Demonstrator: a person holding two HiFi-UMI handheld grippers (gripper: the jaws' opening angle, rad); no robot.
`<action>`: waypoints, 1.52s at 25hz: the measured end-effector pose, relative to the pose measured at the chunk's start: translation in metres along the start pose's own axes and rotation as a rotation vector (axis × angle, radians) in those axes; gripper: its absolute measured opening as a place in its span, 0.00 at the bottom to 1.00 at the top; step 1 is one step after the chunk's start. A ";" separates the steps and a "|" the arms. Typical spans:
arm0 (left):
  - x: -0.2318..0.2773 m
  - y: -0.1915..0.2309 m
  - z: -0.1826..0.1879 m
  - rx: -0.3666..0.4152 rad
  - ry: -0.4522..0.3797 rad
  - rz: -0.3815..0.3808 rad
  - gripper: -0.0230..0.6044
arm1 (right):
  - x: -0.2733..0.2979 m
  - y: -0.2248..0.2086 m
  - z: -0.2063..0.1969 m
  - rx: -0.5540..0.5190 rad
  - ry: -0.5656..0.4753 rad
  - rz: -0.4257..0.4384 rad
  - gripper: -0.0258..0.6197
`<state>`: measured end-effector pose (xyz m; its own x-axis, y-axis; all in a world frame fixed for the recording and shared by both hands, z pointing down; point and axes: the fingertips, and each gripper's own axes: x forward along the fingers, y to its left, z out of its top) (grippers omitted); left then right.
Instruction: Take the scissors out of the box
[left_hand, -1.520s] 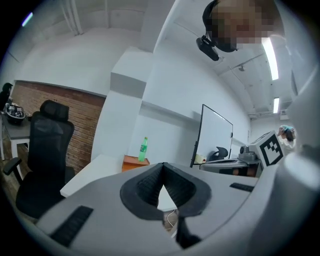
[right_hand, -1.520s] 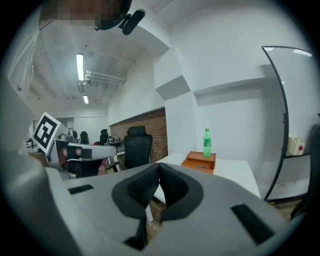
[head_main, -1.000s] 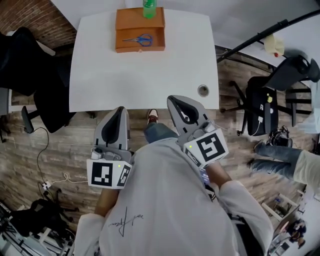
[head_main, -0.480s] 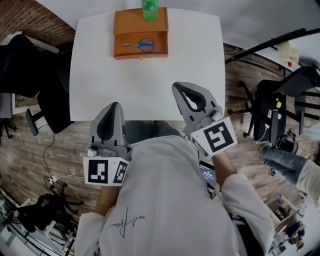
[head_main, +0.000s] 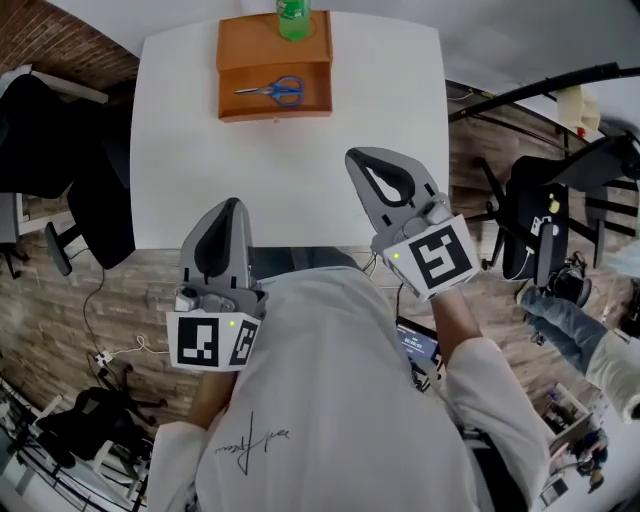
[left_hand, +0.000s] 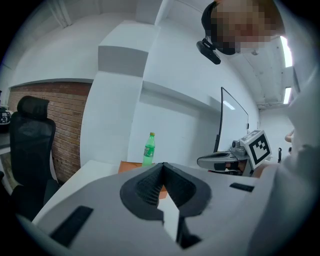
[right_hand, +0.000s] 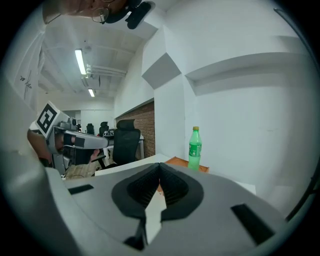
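Well ahead of both sets of fingertips, at the far end of the white table (head_main: 300, 170), the scissors (head_main: 270, 90) lay in the open compartment of an orange box (head_main: 250, 40). The left gripper (head_main: 230, 203) and the right gripper (head_main: 355, 158) hovered over the table's near part. Each had its jaws pressed together with nothing between them, and each pointed toward the box and slightly downward. The right one's tips were somewhat closer to the box than the left's.

The step in hand looked like the approach, with the pick itself not yet begun. To do it well, the chosen gripper would need its jaws parted before reaching the box. It should then come down into the compartment from above rather than over the front wall. A green bottle (head_main: 293, 15) stood on the box just beyond the compartment, so a high or overlong reach risked tipping it. The spare gripper could steady the box if it slid.

The scissors were small, with blue looped handles toward the right fingers' side. Their slim metal blades were closed and pointed toward the left fingers' side. They lay flat and crosswise to the line of reach, so a pinch across the handles or pivot seemed easiest. Neither gripper view showed them.
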<state>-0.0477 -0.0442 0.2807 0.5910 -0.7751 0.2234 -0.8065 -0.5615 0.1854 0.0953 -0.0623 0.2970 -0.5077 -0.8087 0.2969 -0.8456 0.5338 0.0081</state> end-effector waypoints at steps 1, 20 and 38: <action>0.002 0.002 0.001 0.001 0.001 -0.001 0.05 | 0.004 -0.001 0.000 -0.005 0.005 0.006 0.05; 0.038 0.043 -0.007 -0.017 0.056 -0.032 0.05 | 0.074 -0.022 -0.016 -0.034 0.158 0.033 0.05; 0.057 0.066 -0.015 -0.031 0.112 -0.076 0.05 | 0.129 -0.035 -0.041 -0.085 0.308 0.077 0.05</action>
<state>-0.0673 -0.1207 0.3201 0.6499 -0.6925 0.3130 -0.7595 -0.6066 0.2350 0.0659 -0.1753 0.3740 -0.4851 -0.6592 0.5746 -0.7830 0.6200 0.0502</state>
